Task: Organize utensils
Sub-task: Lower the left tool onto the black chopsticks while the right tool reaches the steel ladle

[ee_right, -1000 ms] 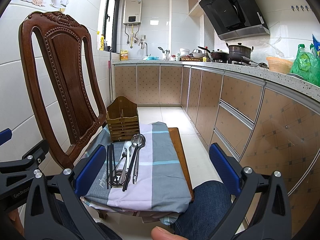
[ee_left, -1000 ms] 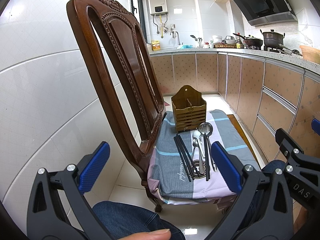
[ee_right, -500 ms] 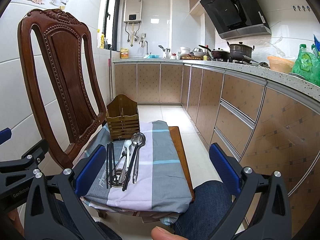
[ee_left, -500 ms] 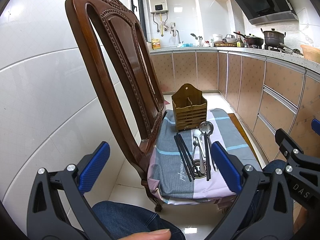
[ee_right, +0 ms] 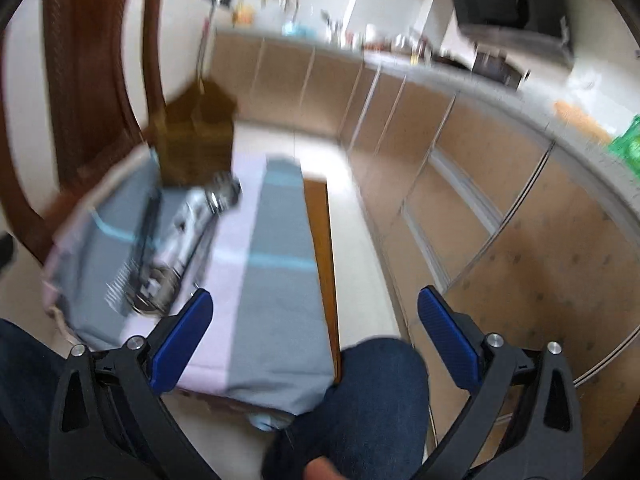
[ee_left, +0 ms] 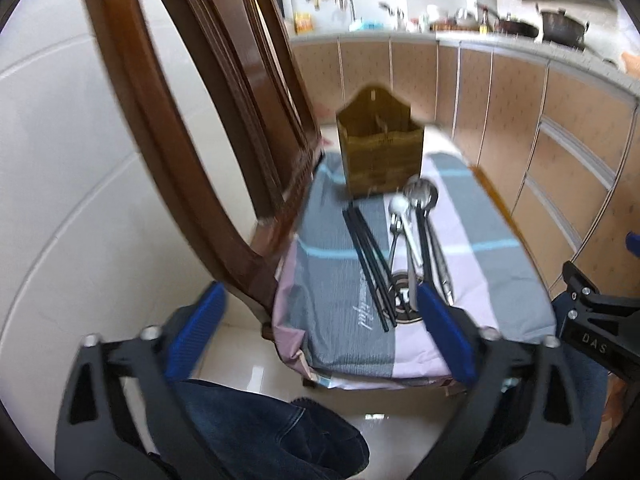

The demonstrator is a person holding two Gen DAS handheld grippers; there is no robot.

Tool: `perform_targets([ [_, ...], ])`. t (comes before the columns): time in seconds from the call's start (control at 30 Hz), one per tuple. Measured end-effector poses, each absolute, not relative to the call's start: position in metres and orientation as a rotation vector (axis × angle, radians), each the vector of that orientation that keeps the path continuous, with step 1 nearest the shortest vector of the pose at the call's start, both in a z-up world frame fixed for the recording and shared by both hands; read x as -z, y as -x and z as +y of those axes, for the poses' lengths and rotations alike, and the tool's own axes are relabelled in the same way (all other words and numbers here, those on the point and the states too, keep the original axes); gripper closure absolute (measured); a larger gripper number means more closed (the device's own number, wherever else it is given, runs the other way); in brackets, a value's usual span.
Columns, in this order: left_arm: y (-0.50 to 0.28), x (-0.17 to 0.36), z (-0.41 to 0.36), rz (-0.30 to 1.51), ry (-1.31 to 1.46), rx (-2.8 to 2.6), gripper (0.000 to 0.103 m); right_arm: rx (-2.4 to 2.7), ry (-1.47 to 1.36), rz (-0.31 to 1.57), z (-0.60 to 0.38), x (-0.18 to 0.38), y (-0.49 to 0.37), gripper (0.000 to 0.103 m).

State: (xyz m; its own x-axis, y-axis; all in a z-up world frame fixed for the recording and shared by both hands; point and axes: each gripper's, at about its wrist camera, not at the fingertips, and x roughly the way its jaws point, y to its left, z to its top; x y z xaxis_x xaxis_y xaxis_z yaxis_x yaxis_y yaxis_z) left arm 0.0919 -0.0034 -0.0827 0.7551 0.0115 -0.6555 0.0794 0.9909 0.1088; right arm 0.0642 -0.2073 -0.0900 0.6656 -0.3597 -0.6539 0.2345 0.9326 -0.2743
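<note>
On the cloth-covered chair seat [ee_left: 472, 304] lie black chopsticks [ee_left: 370, 260], a white spoon [ee_left: 400, 210] and steel spoons [ee_left: 422, 196], all side by side. Behind them stands a brown wooden utensil holder [ee_left: 380, 152]. My left gripper [ee_left: 320, 300] hovers near the seat's front left edge, its jaws wide but closing with nothing between them. In the blurred right wrist view, my right gripper [ee_right: 314, 300] hangs over the seat's front right part [ee_right: 276, 320], jaws closing, nothing between them. The utensils [ee_right: 188, 228] and holder [ee_right: 196, 140] lie to its left.
The carved wooden chair back [ee_left: 208, 128] rises at the left beside a white tiled wall. Kitchen cabinets [ee_left: 560, 168] run along the right and back. A person's knees in jeans [ee_right: 360, 396] are just below the seat front.
Both grippers have dropped and tilted downward toward the seat, which now looms larger. The right view has rolled and is motion-blurred. Both pairs of jaws have narrowed slightly.
</note>
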Motion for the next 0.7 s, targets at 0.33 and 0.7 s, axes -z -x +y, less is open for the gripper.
perform_targets([
  [0.33,-0.247,0.146,-0.026,0.949,-0.106,0.122,0.068,0.286,0.1,0.887,-0.238,0.127,-0.169,0.063],
  [0.7,-0.355,0.22,-0.049,1.146,-0.162,0.121,0.082,0.092,0.087,1.084,-0.234,0.161,-0.308,0.063],
])
